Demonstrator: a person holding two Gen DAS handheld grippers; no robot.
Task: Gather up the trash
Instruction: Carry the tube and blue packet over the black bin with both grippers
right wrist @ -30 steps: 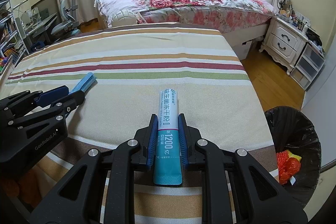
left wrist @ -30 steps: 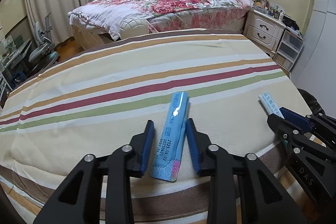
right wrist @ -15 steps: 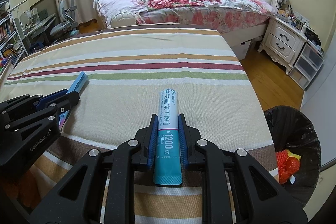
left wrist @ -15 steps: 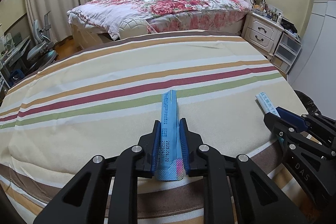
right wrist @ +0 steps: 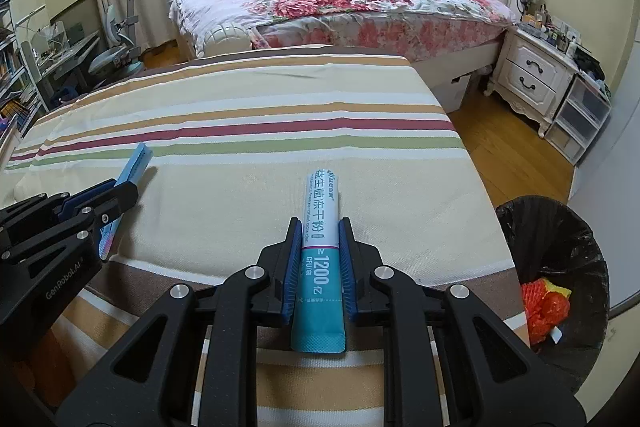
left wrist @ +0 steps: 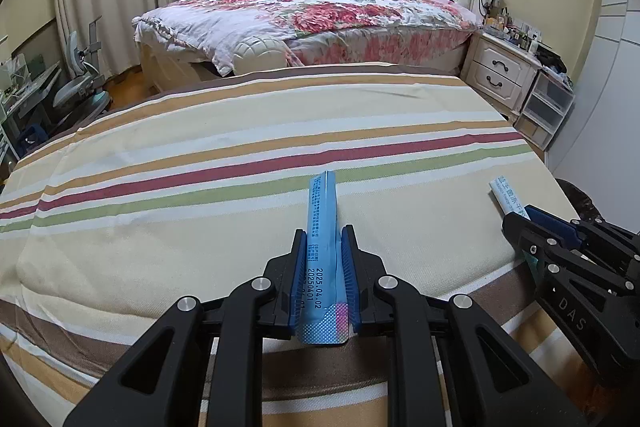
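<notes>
My left gripper [left wrist: 322,239] is shut on a blue sachet [left wrist: 321,211] and holds it just above the striped cloth [left wrist: 200,187]. The sachet sticks out forward past the fingertips. My right gripper [right wrist: 319,231] is shut on a white and teal sachet [right wrist: 321,211], also over the cloth near its front edge. The left gripper [right wrist: 120,193] and the blue sachet [right wrist: 134,163] show at the left of the right wrist view. The right gripper [left wrist: 520,221] and its sachet [left wrist: 505,194] show at the right of the left wrist view.
A black-lined trash bin [right wrist: 560,267] with orange and yellow trash [right wrist: 544,303] stands on the floor right of the table. A floral bed [left wrist: 312,11] lies beyond. A white nightstand [right wrist: 536,75] and drawers stand at far right. A desk and chair are at left.
My left gripper closed from open onto the blue sachet and lifted it a little off the cloth. My right gripper kept its hold on the white and teal sachet.
</notes>
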